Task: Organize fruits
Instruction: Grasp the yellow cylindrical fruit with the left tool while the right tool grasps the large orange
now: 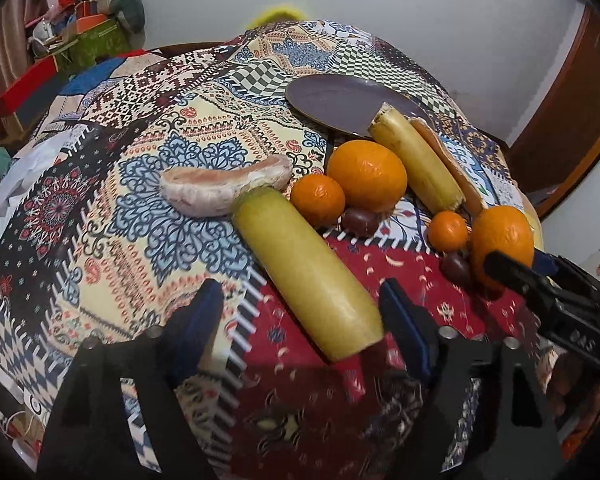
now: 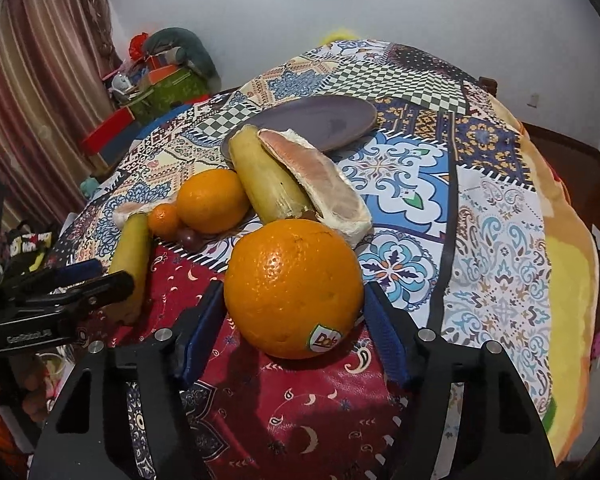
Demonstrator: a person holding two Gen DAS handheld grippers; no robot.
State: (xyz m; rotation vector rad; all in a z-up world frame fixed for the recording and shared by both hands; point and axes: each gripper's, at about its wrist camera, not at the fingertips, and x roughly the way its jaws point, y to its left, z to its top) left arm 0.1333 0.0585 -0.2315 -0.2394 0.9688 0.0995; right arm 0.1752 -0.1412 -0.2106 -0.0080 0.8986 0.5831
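Two grippers lowered over scattered fruit, one piece framed by each.

Spread across the patchwork tablecloth [image 2: 496, 216]: fruit in a loose cluster, nothing sorted yet. At the far side, a dark plate [image 2: 320, 120], bare, likely the collecting spot. Near the front, a sugarcane piece [image 1: 308, 276] lying slantwise, its near end between the pads of the left gripper [image 1: 300, 320], jaws apart with a clear gap on the left side; not clamped. Just beside, a stickered orange [image 2: 294, 288] sitting between the fingers of the right gripper [image 2: 296, 312], pads close against its flanks, seemingly not yet squeezing. Behind, a second cane piece [image 2: 268, 176], pomelo wedges [image 2: 320, 184], another orange [image 2: 212, 200], mandarins [image 1: 318, 200], dark grapes [image 1: 360, 220].
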